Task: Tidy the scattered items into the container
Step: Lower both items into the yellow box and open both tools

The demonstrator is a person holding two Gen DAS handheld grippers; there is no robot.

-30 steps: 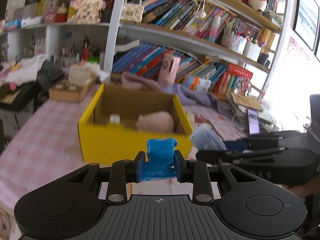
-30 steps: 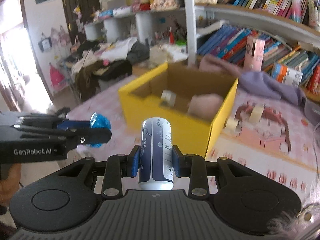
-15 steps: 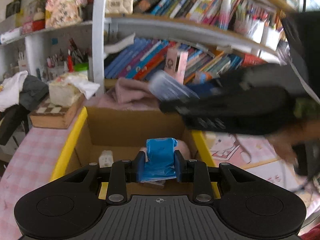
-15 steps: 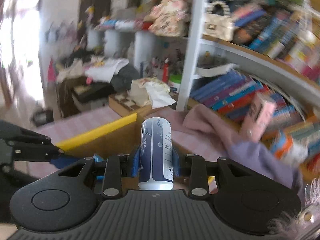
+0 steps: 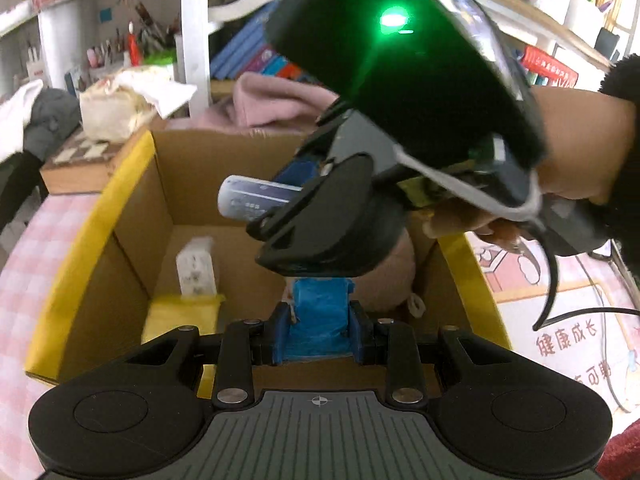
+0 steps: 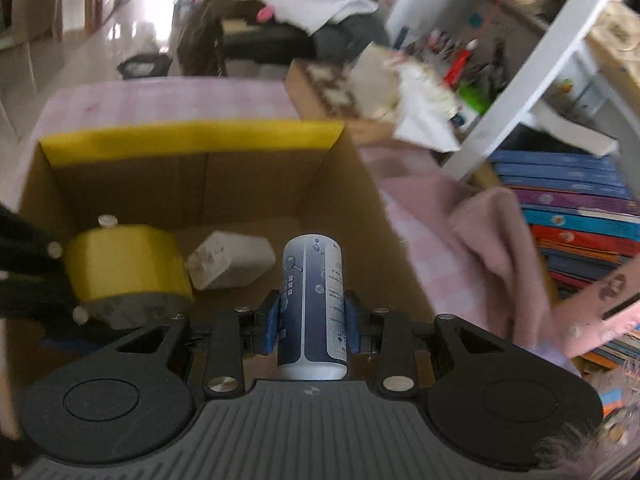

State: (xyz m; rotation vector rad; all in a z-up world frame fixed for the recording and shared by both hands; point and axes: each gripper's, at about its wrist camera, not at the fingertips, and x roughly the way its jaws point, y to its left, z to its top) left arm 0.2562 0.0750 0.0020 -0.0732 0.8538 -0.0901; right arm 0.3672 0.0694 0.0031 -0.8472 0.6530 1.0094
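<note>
My left gripper [image 5: 318,326] is shut on a blue crumpled packet [image 5: 318,312] and holds it over the open yellow cardboard box [image 5: 92,216]. My right gripper [image 6: 312,320] is shut on a white and dark blue cylindrical bottle [image 6: 312,304], also held over the box [image 6: 192,136]. In the left wrist view the right gripper and bottle [image 5: 256,200] cross above the box from the right. Inside the box lie a white power adapter [image 5: 196,268], which also shows in the right wrist view [image 6: 230,260], and a pink soft item [image 5: 390,280], partly hidden.
The box stands on a pink checked tablecloth [image 5: 20,256]. A pink cloth [image 6: 500,248] lies beyond the box in front of shelves of books [image 6: 580,220]. A wooden chessboard box [image 5: 76,160] with a cream bundle stands at the back left.
Both grippers have moved forward and now hang over the box opening. The right gripper has swung in above the left one, each still holding its item.
</note>
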